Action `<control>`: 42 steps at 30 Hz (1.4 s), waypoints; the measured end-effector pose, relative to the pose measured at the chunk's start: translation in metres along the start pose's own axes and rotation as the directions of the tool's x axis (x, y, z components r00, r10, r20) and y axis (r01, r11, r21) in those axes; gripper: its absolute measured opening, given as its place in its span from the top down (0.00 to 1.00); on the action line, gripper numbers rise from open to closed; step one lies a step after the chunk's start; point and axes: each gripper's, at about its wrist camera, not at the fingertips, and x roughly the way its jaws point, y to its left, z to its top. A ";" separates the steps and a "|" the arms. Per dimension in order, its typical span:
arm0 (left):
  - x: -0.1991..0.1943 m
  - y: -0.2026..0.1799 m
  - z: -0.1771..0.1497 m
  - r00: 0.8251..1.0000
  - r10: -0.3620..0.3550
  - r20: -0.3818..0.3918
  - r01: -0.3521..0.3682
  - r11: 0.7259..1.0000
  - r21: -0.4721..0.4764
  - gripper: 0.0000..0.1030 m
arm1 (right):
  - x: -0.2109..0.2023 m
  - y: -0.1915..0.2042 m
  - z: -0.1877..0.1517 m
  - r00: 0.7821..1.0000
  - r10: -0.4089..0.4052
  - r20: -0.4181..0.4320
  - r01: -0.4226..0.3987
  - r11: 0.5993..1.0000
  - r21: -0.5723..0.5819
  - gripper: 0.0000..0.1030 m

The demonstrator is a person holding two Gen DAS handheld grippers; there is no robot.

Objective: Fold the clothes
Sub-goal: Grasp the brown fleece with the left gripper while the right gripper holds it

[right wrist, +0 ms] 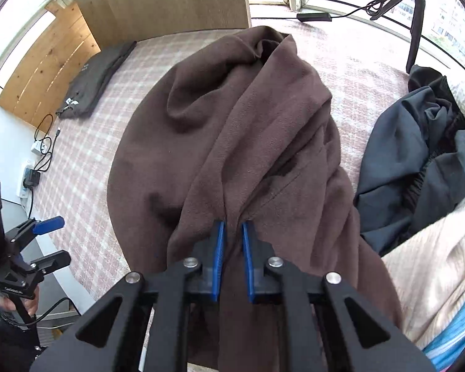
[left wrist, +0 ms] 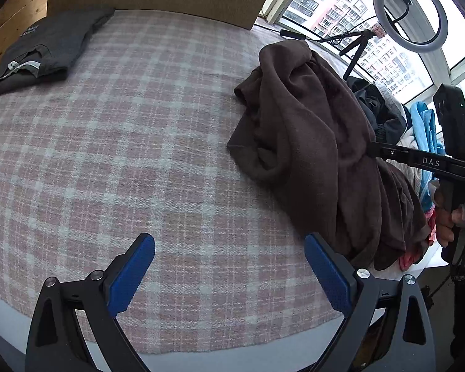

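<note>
Right gripper [right wrist: 232, 235]: jaws pinch a gathered ridge of the brown fleece garment [right wrist: 232, 142], heaped on the bed [right wrist: 86, 167] ahead. Left gripper [left wrist: 229, 272]: jaws spread, holding nothing. Fleece judged soft, limp, fairly light; better held by a hem or corner.

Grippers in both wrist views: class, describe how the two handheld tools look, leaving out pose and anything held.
Both the left gripper and right gripper have black angular frames with triangular cut-outs, silver round pivot bolts and blue textured finger pads. The right one's side bar reads "DAS". A black cable trails below the left one.
</note>
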 end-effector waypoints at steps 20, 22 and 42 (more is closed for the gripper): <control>0.051 -0.063 0.014 0.996 0.076 0.039 -0.072 0.994 -0.079 0.07 | 0.033 0.020 0.040 0.992 0.073 -0.100 -0.089 0.982 -0.167 0.42; 0.048 -0.057 0.015 0.996 0.078 0.053 -0.072 0.992 -0.105 0.07 | 0.044 0.014 0.039 0.990 0.056 -0.131 -0.080 0.979 -0.186 0.89; 0.072 -0.049 0.016 0.997 0.078 0.000 -0.077 0.988 -0.132 0.07 | -0.073 -0.035 0.096 0.963 -0.241 0.119 0.268 0.857 -0.440 0.35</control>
